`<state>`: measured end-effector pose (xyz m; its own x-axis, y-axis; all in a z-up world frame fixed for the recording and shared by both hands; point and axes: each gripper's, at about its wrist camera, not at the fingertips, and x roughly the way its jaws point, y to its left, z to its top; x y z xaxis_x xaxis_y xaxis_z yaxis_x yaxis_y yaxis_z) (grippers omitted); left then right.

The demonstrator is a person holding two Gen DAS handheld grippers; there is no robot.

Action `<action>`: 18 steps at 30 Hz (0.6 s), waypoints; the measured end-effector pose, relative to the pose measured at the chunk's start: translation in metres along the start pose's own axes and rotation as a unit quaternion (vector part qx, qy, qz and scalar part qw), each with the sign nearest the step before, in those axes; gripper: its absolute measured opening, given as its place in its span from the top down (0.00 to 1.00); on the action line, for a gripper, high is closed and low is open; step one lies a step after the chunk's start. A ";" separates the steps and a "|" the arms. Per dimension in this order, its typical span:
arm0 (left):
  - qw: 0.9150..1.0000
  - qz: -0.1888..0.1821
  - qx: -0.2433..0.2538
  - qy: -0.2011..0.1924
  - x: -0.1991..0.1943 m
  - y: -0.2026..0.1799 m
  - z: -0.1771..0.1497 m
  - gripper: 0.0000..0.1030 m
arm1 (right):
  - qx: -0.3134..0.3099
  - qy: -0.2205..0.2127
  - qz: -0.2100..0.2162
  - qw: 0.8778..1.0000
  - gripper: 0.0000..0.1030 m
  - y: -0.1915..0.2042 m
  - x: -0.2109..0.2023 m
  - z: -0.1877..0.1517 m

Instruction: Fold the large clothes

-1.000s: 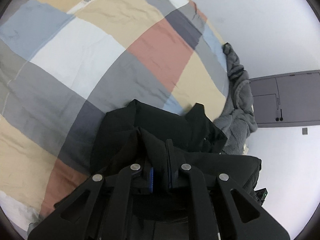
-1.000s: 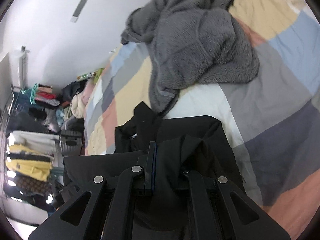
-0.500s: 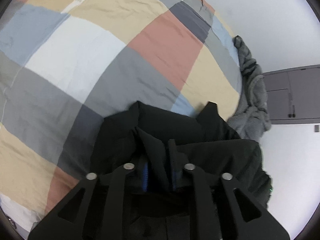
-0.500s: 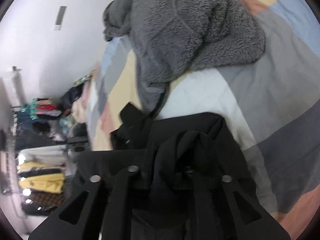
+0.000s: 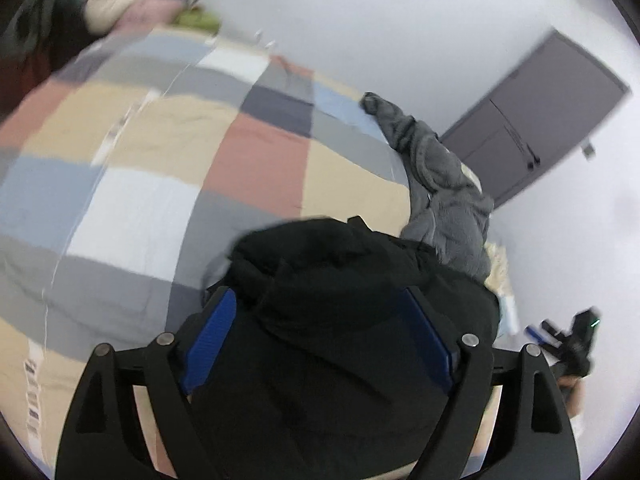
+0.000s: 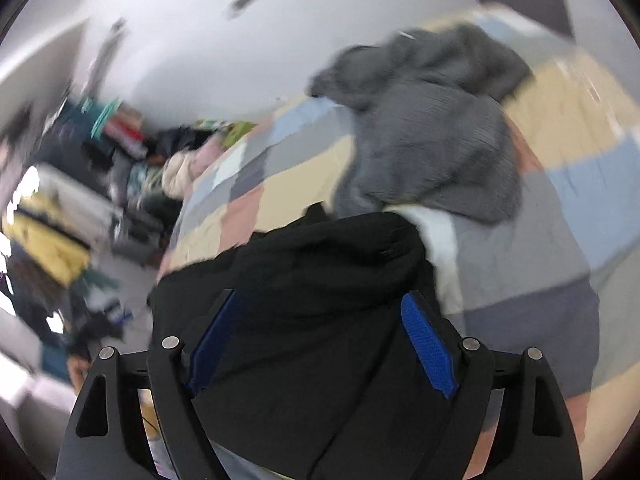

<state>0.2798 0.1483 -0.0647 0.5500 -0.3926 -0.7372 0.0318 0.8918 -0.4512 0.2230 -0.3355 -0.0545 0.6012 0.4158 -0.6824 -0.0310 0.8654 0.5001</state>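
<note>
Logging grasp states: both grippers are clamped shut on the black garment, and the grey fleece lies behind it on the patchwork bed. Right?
Not quite. Both wrist views show the left gripper and right gripper open around the black garment. The grey fleece and patchwork bed are right.

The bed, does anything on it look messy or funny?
Yes. A grey fleece garment lies crumpled in a heap near the edge of the patchwork bedspread, not folded. The black garment is bunched up between the wide-open fingers of the left hand-held gripper and right hand-held gripper.

Bright even indoor light, heavy motion blur in both views, strong fisheye bending, dark vignetted corners
</note>
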 end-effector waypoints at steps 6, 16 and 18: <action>0.996 0.024 0.088 0.013 0.063 -0.050 -0.047 0.18 | -0.095 0.016 -0.043 0.994 0.20 0.066 0.073 -0.046; 0.988 0.101 0.121 -0.010 0.115 -0.056 -0.055 0.17 | -0.106 0.011 -0.061 0.992 0.17 0.059 0.134 -0.055; 0.986 0.109 0.124 -0.010 0.123 -0.057 -0.057 0.16 | -0.109 0.013 -0.066 0.992 0.16 0.058 0.142 -0.054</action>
<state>0.2980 0.0361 -0.1581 0.5827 -0.1829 -0.7918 0.1120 0.9831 -0.1446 0.2641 -0.2114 -0.1515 0.5908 0.2989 -0.7494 -0.1274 0.9517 0.2792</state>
